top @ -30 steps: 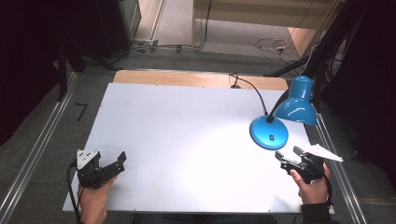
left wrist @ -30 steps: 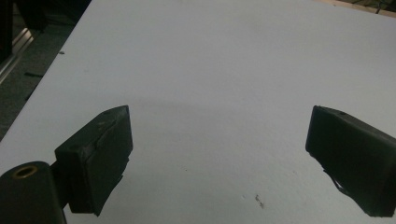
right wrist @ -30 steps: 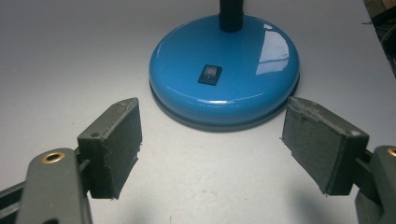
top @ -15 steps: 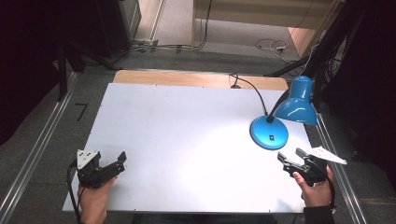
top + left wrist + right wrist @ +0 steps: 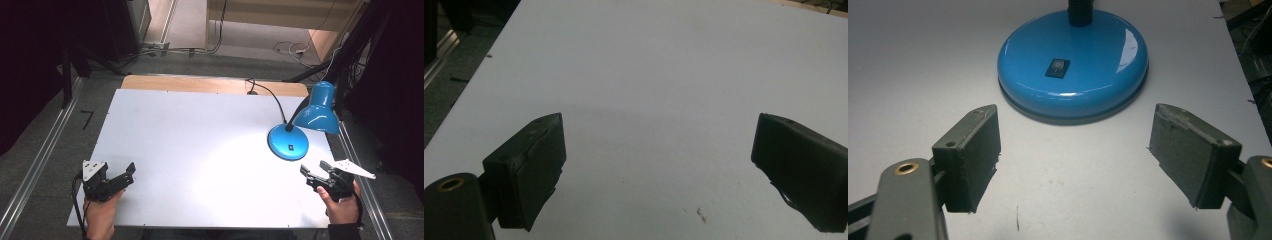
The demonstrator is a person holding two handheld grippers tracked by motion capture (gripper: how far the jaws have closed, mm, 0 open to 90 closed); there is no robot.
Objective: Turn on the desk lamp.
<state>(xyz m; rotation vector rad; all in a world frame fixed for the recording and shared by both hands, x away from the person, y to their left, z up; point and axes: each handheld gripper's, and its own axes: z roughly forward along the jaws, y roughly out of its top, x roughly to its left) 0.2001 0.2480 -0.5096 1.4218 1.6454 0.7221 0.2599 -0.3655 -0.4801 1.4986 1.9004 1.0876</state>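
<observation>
From above, the blue lamp [image 5: 295,131] stands at the table's [image 5: 200,130] right edge, its shade bent over a round base. My right gripper [image 5: 320,175] hovers just short of that base; my left gripper [image 5: 122,178] sits well apart at the near left corner.

Along my left gripper [image 5: 659,155], the jaws are spread over bare tabletop.

Along my right gripper [image 5: 1075,155], the jaws are spread too, empty, facing the base [image 5: 1073,60] with its rocker switch [image 5: 1057,68]. The glossy dome looks slippery and weighted; I judge the thin neck a better hold.
</observation>
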